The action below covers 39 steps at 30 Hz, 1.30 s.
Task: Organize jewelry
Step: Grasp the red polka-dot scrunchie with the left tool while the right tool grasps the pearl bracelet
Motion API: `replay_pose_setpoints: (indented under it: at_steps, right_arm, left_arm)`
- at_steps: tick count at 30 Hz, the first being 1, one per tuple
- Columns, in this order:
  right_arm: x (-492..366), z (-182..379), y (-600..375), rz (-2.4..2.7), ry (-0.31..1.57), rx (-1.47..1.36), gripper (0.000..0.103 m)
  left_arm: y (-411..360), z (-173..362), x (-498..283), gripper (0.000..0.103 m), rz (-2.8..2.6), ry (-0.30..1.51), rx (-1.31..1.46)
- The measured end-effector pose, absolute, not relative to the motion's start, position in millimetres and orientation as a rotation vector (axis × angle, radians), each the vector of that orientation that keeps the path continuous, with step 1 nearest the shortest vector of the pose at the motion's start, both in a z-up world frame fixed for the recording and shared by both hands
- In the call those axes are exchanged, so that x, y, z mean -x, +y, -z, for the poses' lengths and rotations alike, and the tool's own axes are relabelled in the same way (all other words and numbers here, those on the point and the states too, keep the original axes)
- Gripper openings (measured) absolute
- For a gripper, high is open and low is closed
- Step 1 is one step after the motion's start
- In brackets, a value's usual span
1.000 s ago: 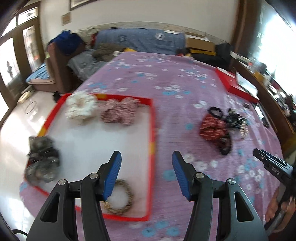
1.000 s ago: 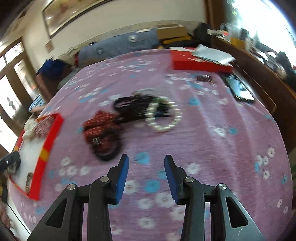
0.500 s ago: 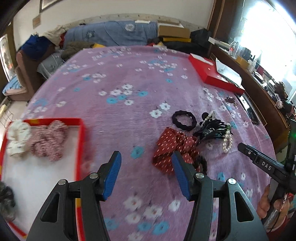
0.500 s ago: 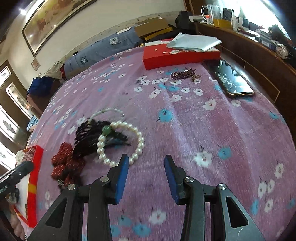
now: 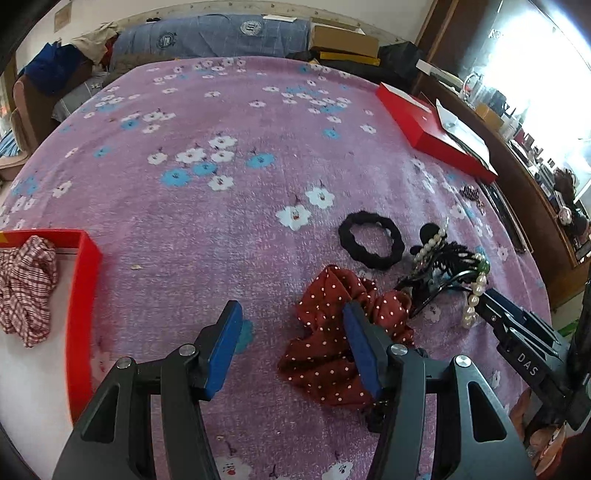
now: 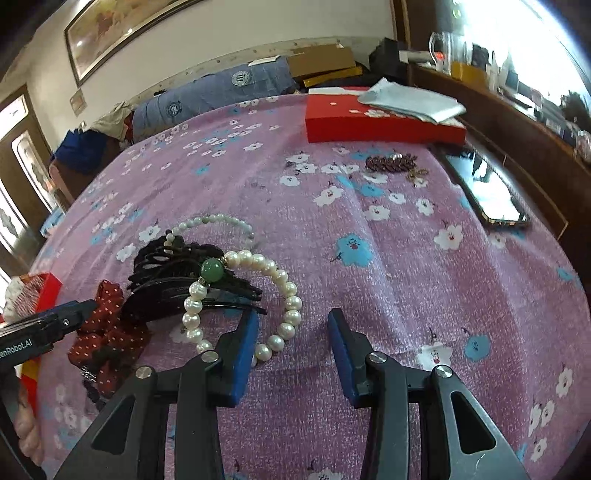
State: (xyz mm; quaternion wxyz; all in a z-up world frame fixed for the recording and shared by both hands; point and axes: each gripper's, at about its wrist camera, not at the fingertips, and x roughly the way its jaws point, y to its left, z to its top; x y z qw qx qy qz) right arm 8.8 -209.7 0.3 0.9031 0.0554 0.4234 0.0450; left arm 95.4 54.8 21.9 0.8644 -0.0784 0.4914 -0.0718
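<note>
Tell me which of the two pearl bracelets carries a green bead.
The larger-pearled bracelet, lying nearest the right tongs, with its green bead over the black hair claw. The thinner bracelet behind has only small pale beads.

A purple bedspread [image 5: 229, 221] with white and blue flowers covers the near surface. At the far edge lie a blue quilt [image 5: 221, 35] and cardboard boxes [image 5: 343, 38] against a pale wall [image 6: 229, 33] bearing a framed picture [image 6: 122, 33]. Bright window light [image 5: 554, 66] falls over a dark wooden counter [image 6: 517, 125] on the right.
</note>
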Motion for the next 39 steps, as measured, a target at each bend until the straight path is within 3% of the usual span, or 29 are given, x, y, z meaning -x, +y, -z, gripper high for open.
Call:
replay_pose_setpoints:
  at_steps: [4,5,6,8,23,39]
  right_arm:
    - [-8.8,0.4,-208.6,-0.073,0.859,-0.084,0.022]
    - [-9.6,0.6,-210.2,-0.073,0.859,-0.091,0.015]
    - [-9.9,0.8,-212.6,-0.074,0.858,-0.104,0.012]
    - [-10.1,1.1,-215.6,-0.077,0.86,-0.128,0.012]
    - [41.5,-41.5,-239.3,-0.089,0.807,-0.264,0.01]
    - [101.6,-85.8,-178.7,-0.194,0.745,-0.179,0.01]
  left_arm:
    - [50.0,-21.5,-92.7,0.055,0.156,1.021,0.15]
    - [48.4,-21.4,-91.5,0.051,0.154,1.02,0.146]
    - [47.1,-21.4,-90.3,0.031,0.151,1.02,0.137]
    - [43.7,-19.7,-89.4,0.004,0.171,1.047,0.137]
    - [46.9,-91.9,-14.9,0.005,0.254,0.911,0.162]
    - [107.7,-139.2,69.1,0.005,0.151,0.761,0.174]
